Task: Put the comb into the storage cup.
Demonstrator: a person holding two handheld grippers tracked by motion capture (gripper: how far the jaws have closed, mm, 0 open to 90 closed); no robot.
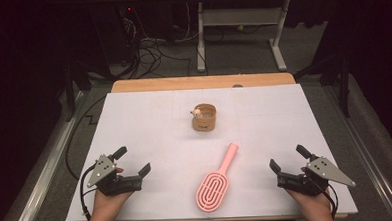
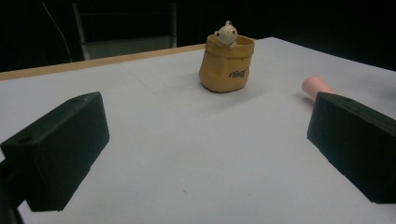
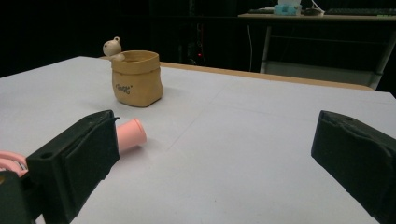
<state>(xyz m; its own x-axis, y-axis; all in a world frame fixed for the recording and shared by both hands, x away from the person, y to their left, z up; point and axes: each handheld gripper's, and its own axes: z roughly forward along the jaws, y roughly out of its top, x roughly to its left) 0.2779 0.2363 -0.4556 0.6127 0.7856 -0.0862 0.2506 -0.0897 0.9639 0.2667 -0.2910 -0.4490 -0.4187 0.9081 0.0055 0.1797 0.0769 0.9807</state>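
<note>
- Pink plastic hairbrush with an oval slotted head (image 1: 218,178) is lying flat on the white sheet, between the two grippers and nearer the person's edge of the table.
- Long axis is running on a slant: handle end is pointing away from the person and a little to the right, toward the pot; head is sitting nearest the person.
- Left gripper (image 1: 134,161) is resting in the person's left hand (image 1: 106,202), jaws standing wide apart and clasping nothing; brush is lying well to its right.
- Right gripper (image 1: 288,157) is sitting in the right hand (image 1: 316,205), jaws likewise spread and gripping nothing; brush head is lying to its left, apart from it.
- Right gripper view is showing the rounded handle tip (image 3: 130,134) poking out past one black jaw, not touching it as far as I can tell.
- Tan ceramic pot shaped like a crumpled paper bag (image 1: 205,117), with a small pale bear figure (image 2: 226,34) peeking over its rim, is standing upright beyond the handle tip, apart from it.
- White paper sheet (image 1: 149,127) is covering most of a wooden tabletop (image 1: 203,82), whose light edge is showing at the far side.
- Room is staying dark around the table; grey floor, loose black cables (image 1: 149,55) and a white desk frame (image 1: 240,23) are showing behind.
- Brush is looking smooth and matte; jaws are blocky and black.
</note>
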